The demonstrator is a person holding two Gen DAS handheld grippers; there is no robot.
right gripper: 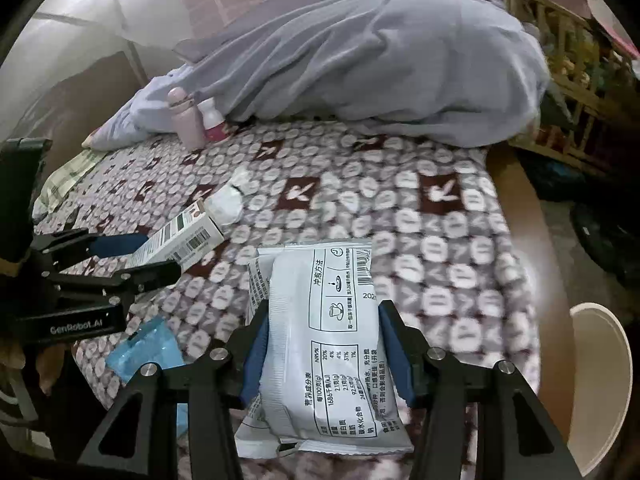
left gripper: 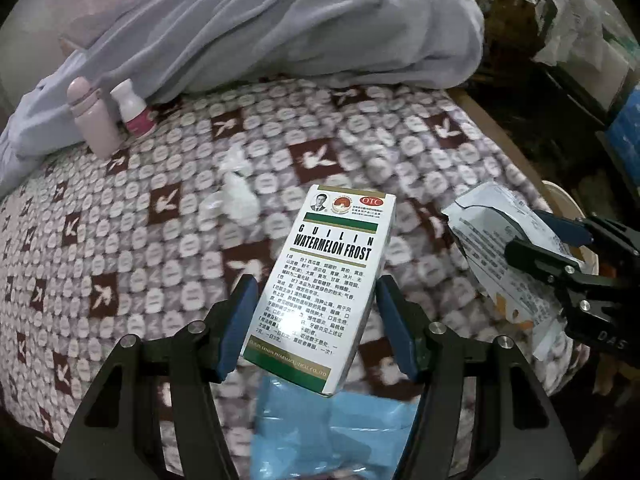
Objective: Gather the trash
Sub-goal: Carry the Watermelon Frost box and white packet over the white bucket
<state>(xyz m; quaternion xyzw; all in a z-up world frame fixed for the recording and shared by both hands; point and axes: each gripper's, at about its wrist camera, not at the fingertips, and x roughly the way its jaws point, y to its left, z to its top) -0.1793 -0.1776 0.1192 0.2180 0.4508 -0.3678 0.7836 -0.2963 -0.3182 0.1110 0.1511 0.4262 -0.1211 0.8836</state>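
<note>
Patterned bedding (left gripper: 168, 216) in maroon and grey, printed with white rabbit heads, covers the bed, and a large lavender-grey quilt (left gripper: 280, 28) lies heaped along its far side. Against the quilt's near edge stand a pale pink flask (left gripper: 94, 120) and, just beside it, a white bottle with a pink label (left gripper: 134, 110). Off the bed's right edge sits a round beige bin rim (right gripper: 604, 360). The right gripper (right gripper: 320, 348) pinches a white snack wrapper (right gripper: 328, 336) between its blue pads, the packet held above the bedding with its printed nutrition table facing the camera. The left gripper (left gripper: 316, 328) clamps a white medicine box (left gripper: 324, 280) reading "Watermelon Frost", the carton tilted and lifted off the bed, its sides pressed by both pads. A blue plastic packet (left gripper: 332, 432) lies flat on the bedding just below that box. Crumpled white tissue (left gripper: 236, 192) rests on the cover near the middle, between the bottles and the grippers.
</note>
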